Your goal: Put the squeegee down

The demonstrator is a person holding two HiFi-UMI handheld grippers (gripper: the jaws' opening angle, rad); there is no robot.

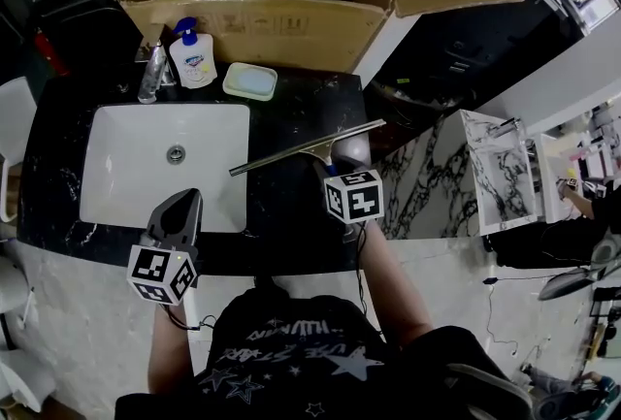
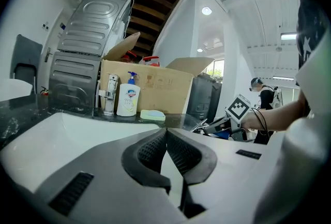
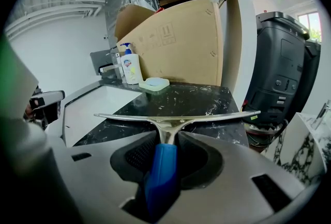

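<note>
Two grippers are out over the vanity, but only one is busy. The right gripper (image 3: 165,139) has its jaws clamped on the blue handle of the squeegee (image 3: 173,117). The metal blade bar lies crosswise above the black marble counter (image 1: 291,214), just right of the sink (image 1: 126,185), with its far end pointing away from the sink. I cannot tell whether the bar touches the stone or hangs a little clear of it. The left gripper (image 1: 182,210) hovers over the sink's front edge with its jaws pressed together and nothing between them. Behind the sink stand the faucet (image 1: 152,72), a soap bottle (image 1: 192,57) and a soap dish (image 1: 249,80), with a cardboard box (image 1: 262,28) behind those. To my eye the put-down is in hand but not finished. The next move should be to lower the tool until the bar and handle lie flat on the bare counter right of the sink, then spread the jaws and draw straight back so the handle isn't dragged.
</note>
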